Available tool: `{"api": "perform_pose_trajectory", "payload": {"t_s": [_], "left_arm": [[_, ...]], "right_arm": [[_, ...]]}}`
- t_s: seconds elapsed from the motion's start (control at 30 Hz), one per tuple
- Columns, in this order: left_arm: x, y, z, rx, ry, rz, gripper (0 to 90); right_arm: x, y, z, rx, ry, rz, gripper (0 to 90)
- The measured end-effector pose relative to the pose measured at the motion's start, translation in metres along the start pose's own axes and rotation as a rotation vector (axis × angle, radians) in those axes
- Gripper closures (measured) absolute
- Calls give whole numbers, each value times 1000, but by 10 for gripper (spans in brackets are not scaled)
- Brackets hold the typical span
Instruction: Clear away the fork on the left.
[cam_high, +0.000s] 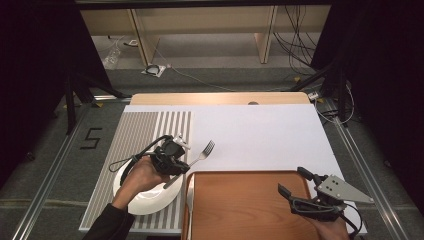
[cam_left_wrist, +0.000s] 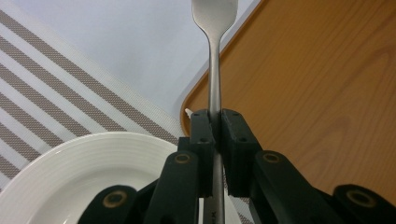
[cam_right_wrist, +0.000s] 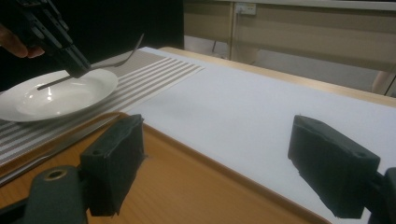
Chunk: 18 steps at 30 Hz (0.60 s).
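Note:
A metal fork (cam_high: 201, 154) is held by its handle above the table, tines pointing up and away toward the white cloth. My left gripper (cam_high: 176, 161) is shut on it, over the right rim of a white plate (cam_high: 145, 197). In the left gripper view the fork (cam_left_wrist: 215, 70) runs straight out between the closed pads of the left gripper (cam_left_wrist: 215, 120). My right gripper (cam_high: 292, 180) stands open over the right part of the wooden tray (cam_high: 240, 210), with nothing between its pads (cam_right_wrist: 114, 163). In the right gripper view the left gripper (cam_right_wrist: 58, 35) holds the fork (cam_right_wrist: 119, 59) above the plate (cam_right_wrist: 56, 95).
The plate rests on a striped placemat (cam_high: 135, 132) at the left. A white cloth (cam_high: 260, 135) covers the middle and far part of the table. A slim pale utensil (cam_high: 190, 196), perhaps a knife, lies along the tray's left edge.

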<state>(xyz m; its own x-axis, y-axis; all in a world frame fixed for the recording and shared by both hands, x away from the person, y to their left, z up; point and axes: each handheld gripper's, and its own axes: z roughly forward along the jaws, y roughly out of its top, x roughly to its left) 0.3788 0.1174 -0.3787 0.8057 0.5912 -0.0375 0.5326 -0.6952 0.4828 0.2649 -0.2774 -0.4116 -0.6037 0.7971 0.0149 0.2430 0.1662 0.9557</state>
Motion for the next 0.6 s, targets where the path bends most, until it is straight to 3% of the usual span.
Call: {"api": "perform_pose_trajectory", "payload": {"t_s": [0.43,0.6], "left_arm": [[-30,-1,10,47,-36,50,830],[-46,-1,15,61,-45,88,830]], "right_arm": [[0,0,0,5,-2,1,193],[0,0,0,3,-2,0,193]]}}
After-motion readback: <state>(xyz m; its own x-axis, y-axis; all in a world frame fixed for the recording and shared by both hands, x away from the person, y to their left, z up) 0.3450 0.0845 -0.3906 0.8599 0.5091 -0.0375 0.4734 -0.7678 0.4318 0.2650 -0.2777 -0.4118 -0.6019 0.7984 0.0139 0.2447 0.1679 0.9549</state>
